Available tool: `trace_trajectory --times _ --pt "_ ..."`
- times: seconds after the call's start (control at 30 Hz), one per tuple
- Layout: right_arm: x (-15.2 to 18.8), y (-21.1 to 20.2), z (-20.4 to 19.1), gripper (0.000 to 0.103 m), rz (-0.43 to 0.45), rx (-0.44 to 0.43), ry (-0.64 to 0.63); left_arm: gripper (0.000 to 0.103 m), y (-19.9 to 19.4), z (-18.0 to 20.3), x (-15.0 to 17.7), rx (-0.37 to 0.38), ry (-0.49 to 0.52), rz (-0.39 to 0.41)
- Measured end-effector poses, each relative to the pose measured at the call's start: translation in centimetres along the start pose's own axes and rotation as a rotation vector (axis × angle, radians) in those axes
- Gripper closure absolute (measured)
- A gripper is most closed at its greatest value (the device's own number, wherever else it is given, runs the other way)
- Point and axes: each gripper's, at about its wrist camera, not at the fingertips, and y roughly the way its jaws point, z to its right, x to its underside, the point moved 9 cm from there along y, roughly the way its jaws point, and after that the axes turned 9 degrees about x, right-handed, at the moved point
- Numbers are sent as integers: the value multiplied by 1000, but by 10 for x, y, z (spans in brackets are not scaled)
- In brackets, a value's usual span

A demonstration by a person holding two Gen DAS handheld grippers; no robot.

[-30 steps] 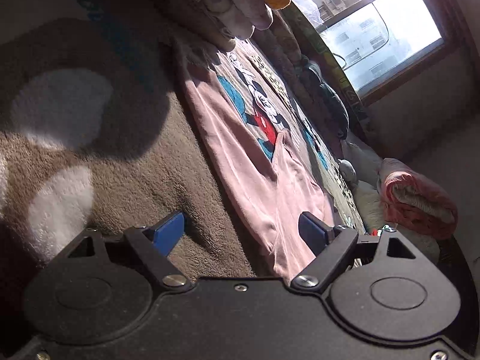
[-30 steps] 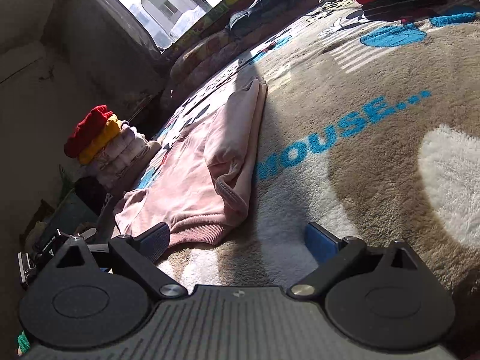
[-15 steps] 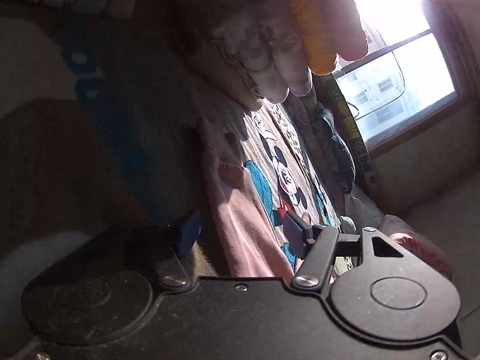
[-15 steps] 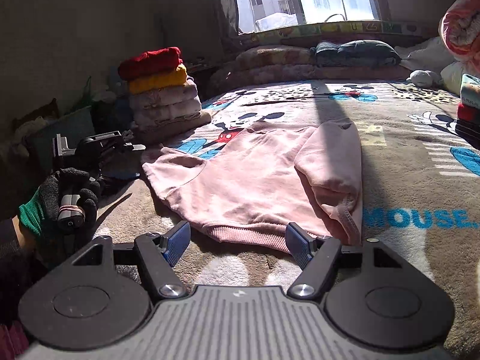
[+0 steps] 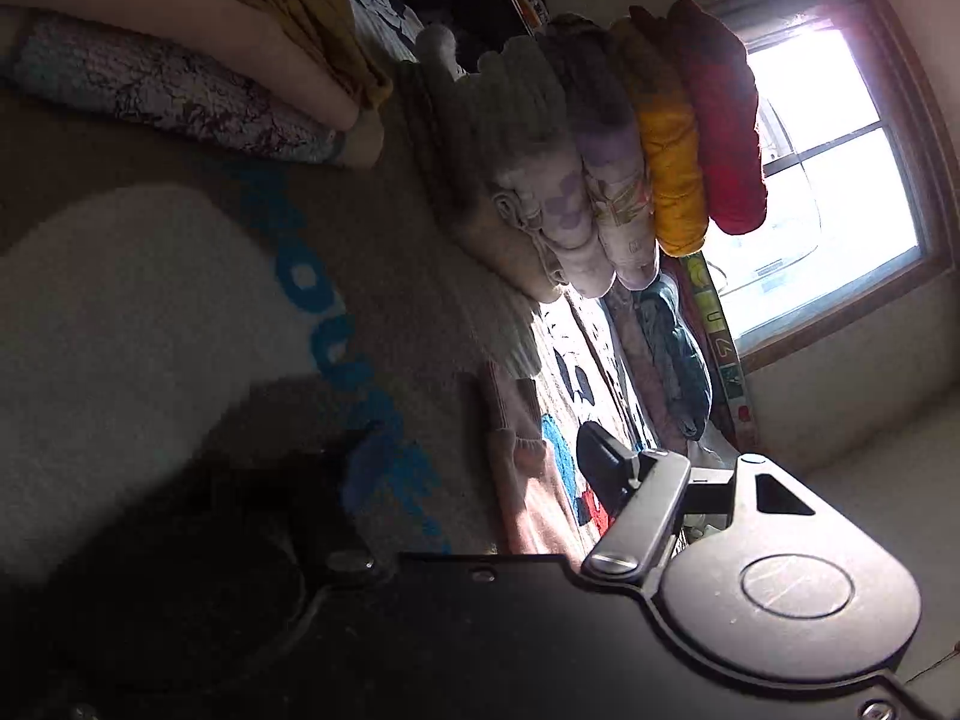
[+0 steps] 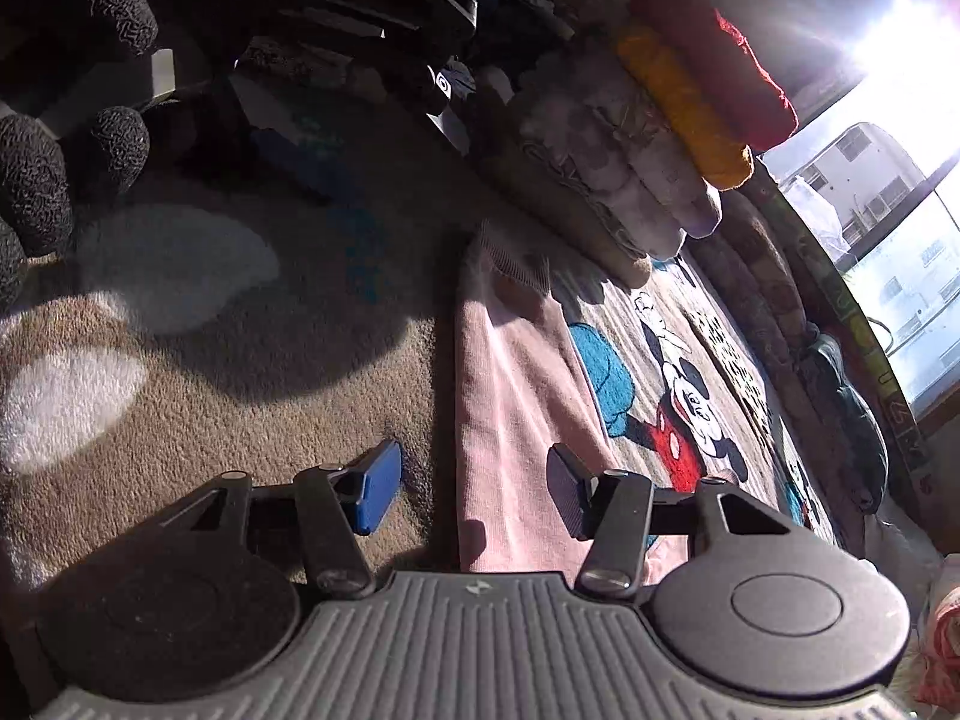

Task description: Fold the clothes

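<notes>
Fingers of the left gripper (image 5: 480, 468) show only in part: its right finger, black with a dark pad, stands clear against the bright window, while the left finger is lost in deep shadow, so whether they are spread or pressed together cannot be told. Just ahead of that finger lies the pale pink cotton sweatshirt (image 5: 528, 480), its ribbed cuff edge running up the frame on a plush brown blanket with blue lettering and a cartoon mouse print (image 5: 372, 276). The left gripper is rolled hard to one side, so the bed looks tipped on end. Beyond the sweatshirt rises a stack of folded clothes, beige and lilac below, yellow and red on top (image 5: 624, 138), with a wood-framed window (image 5: 840, 192) behind it.

Fingers of the right gripper (image 6: 474, 489), tipped with blue pads, are spread wide and hold nothing. The sweatshirt (image 6: 516, 396) lies flat between and just under them: its left edge runs up between the fingers, the left finger over bare blanket (image 6: 210, 408), the right finger over pink cloth. At far left, a person's hand in a black textured glove (image 6: 36, 180) holds the other gripper's handle above the blanket.
</notes>
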Motion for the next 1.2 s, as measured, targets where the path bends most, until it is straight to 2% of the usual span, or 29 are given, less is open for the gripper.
trace_trajectory --times 0.23,0.37,0.47,0.53,0.57,0.6,0.67,0.8,0.93,1.07,1.2 --pt "-35 47 -5 56 -28 69 -123 32 -14 -7 -5 33 -17 -4" --pt "-41 56 11 56 -41 18 4 32 -12 -6 -6 31 -4 -12" --pt "-47 62 24 55 -50 -20 99 32 -9 -5 -9 46 -30 -4" --pt "-50 67 32 58 -57 -45 163 32 -8 -6 -10 53 -41 1" --pt "-52 69 36 64 -60 -58 195 32 -8 -6 -10 52 -39 -1" --pt "-54 71 40 80 -63 -71 226 32 -8 -5 -10 49 -34 -2" --pt "-58 76 49 92 -70 -96 290 32 -6 -2 -9 41 -22 -2" --pt "-66 84 67 93 -82 -148 419 31 -5 6 -3 13 31 -9" --pt "-45 69 129 93 -75 -228 706 24 0 21 11 -5 111 -39" --pt "-19 57 182 93 -75 -276 884 24 10 45 39 41 167 -105" --pt "7 48 218 93 -79 -266 972 24 23 84 83 96 310 -197"
